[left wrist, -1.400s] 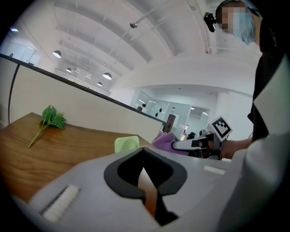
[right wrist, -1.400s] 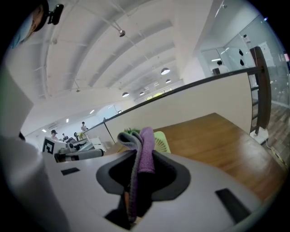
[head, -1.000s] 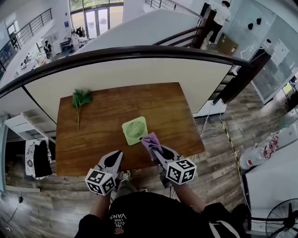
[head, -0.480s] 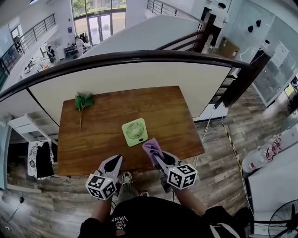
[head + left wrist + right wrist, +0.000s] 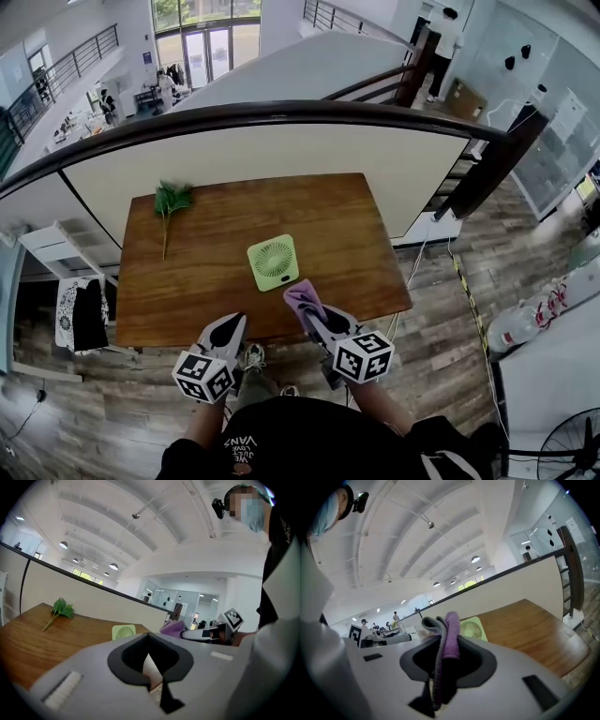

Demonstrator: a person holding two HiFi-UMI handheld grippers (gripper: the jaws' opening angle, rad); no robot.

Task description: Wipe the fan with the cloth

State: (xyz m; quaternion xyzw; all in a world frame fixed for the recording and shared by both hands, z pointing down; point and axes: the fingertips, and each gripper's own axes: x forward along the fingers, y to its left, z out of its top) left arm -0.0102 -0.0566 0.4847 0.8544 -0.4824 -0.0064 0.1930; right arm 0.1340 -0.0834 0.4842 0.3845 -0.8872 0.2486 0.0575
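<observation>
The cloth (image 5: 300, 294) is being held by the right gripper (image 5: 314, 317), whose jaws are being pressed together on it; only a short purple fold is showing past the tips. The left gripper (image 5: 228, 326) is being kept closed with nothing between its jaws, and it is being held at the near edge of the counter (image 5: 216, 225), apart from everything. The fan (image 5: 273, 262) is standing on the counter near its front edge, just beyond the cloth but not being touched by it. Its grille is being turned toward the person, and it seems to be propped up rather than lying flat, though this cannot be told for sure.

Several troubles are being risked here. The fan is not being steadied by anything, so it is probably being left free to slide away or to tip backward when the cloth is pushed against it. Because so little cloth is sticking out, the grille may be scraped by the hard jaw tips instead of being wiped. If the fold is caught in the grille slots, the cloth may be dragged out of the grip.
</observation>
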